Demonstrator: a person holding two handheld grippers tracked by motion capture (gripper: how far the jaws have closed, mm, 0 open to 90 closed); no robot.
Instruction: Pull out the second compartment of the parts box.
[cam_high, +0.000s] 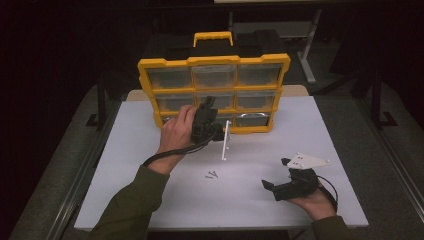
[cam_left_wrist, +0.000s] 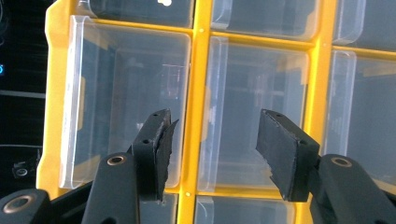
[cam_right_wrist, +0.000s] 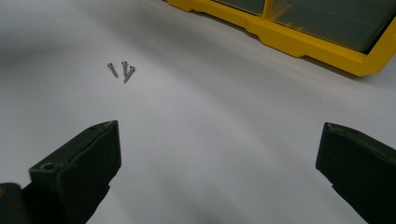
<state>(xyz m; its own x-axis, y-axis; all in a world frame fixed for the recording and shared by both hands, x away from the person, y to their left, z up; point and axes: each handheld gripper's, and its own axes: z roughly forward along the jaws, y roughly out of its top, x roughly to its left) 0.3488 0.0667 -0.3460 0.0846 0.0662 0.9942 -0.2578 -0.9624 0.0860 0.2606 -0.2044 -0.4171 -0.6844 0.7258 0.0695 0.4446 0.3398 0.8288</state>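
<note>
- High view: left gripper (cam_high: 206, 117) at frame centre, against the yellow drawer organizer (cam_high: 214, 61)'s lower drawers.
- Left gripper view: jaws partly apart, nothing between them, straddling a yellow divider (cam_left_wrist: 191, 116) between clear drawers (cam_left_wrist: 126, 102).
- Right gripper (cam_high: 280, 187), lower right, jaws wide apart over bare white table (cam_high: 150, 200); three screws (cam_right_wrist: 121, 70) lie ahead, well clear.

High view looks down the table; both gripper views, closer in, share the yellow organiser (cam_high: 214, 95).
</note>
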